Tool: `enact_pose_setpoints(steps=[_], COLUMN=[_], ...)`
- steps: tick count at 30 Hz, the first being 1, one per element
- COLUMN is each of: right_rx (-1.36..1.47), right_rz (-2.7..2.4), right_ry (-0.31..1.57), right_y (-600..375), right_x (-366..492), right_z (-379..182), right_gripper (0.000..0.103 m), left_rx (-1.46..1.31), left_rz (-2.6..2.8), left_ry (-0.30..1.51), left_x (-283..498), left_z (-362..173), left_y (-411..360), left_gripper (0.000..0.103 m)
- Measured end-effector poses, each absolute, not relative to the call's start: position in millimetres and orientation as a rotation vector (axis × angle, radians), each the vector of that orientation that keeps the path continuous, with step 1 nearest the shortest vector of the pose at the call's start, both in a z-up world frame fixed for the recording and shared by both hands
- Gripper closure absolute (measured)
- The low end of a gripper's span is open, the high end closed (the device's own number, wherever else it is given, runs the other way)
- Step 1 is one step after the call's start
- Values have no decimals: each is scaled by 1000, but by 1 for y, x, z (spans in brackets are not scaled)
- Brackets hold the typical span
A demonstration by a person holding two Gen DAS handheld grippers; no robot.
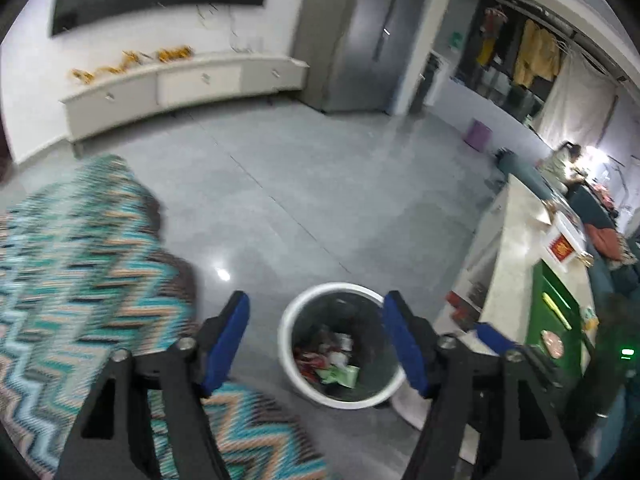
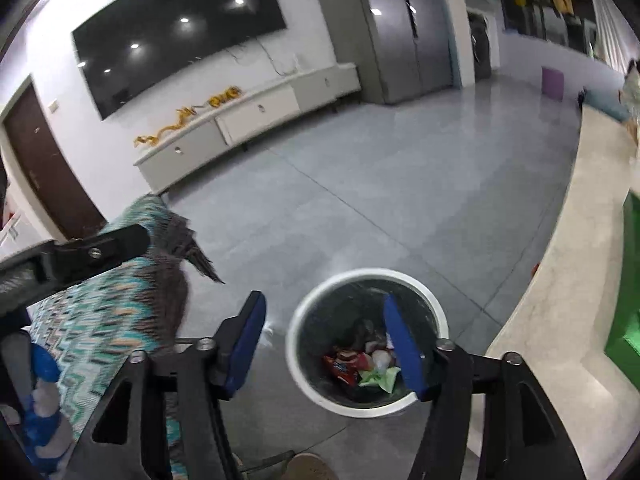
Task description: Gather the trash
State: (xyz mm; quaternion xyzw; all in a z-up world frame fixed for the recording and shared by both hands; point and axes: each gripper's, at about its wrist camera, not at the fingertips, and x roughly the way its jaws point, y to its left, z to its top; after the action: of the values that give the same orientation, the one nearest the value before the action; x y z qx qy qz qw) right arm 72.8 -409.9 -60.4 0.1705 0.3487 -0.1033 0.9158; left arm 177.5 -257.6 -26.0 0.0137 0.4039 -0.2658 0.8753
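You stand over a wide gray tiled floor [image 2: 400, 184], with a long white cabinet [image 2: 248, 120] along the far wall under a dark screen [image 2: 180, 36]. To your left lies a zigzag-patterned blanket [image 1: 80, 264] in teal and brown, draped over something hidden beneath it. To your right runs a pale counter [image 2: 560, 272].

Near you, between blanket and counter, sits the bin [image 1: 289, 344], round with a white rim and a dark liner. The trash [image 2: 360, 368] already lies at its bottom: red snack wrappers, a crumpled green piece and some white scraps, loosely heaped.

Your left gripper [image 1: 316, 344] hangs above the bin with its blue pads spread wide and nothing between them. Your right gripper [image 2: 332, 344] hovers over the same bin, also spread wide and empty.

Judging by looks, those wrappers are light, thin and crinkly, likely slippery on a flat face, so pinch any further piece at a fold or a bunched edge. The liner should be soft and limp; if you mean to lift it out, take it at the rim where it folds over, one claw on each side.

No loose trash shows on the floor here.
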Motion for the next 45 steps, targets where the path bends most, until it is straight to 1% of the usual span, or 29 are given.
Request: enact_pose_setpoints(steps=[2, 3, 6, 8, 11, 17, 19, 20, 21, 23, 24, 25, 33, 45], right_rx=[321, 306, 247, 207, 146, 50, 17, 6, -8, -28, -37, -51, -105, -95], right_rz=[-204, -199, -191, -187, -192, -193, -188, -185, -181, -177, -177, -176, -177, -198], right_ry=[683, 669, 629, 605, 573, 524, 510, 505, 499, 485, 478, 471, 430, 389], right_y=[-386, -377, -342, -318, -283, -229, -211, -204, -196, -185, -179, -173, -148, -155], right_x=[62, 58, 46, 40, 29, 15, 10, 8, 6, 3, 1, -1, -12, -24], right_z=[-41, -34, -11, 1, 17, 40, 45, 46, 48, 50, 51, 52, 57, 60], right_gripper=[29, 27, 22, 16, 15, 13, 12, 12, 12, 11, 11, 10, 9, 4], left_rx=[19, 18, -10, -10, 5, 46, 49, 44, 37, 40, 46, 51, 55, 52], left_rz=[-509, -489, -407, -359, -294, -147, -108, -95, -78, -59, -50, -42, -1, 34], left_ry=[788, 774, 714, 679, 616, 492, 446, 430, 404, 371, 358, 348, 311, 277], left_x=[164, 161, 145, 136, 117, 85, 74, 70, 64, 55, 50, 46, 28, 12], left_z=[-12, -8, 8, 15, 27, 39, 43, 44, 46, 48, 49, 50, 54, 62], left_y=[-229, -219, -172, -146, -102, -42, -26, -20, -13, -4, -1, 1, 11, 10], left_gripper=[29, 27, 27, 27, 26, 26, 19, 12, 8, 6, 1, 0, 0, 0])
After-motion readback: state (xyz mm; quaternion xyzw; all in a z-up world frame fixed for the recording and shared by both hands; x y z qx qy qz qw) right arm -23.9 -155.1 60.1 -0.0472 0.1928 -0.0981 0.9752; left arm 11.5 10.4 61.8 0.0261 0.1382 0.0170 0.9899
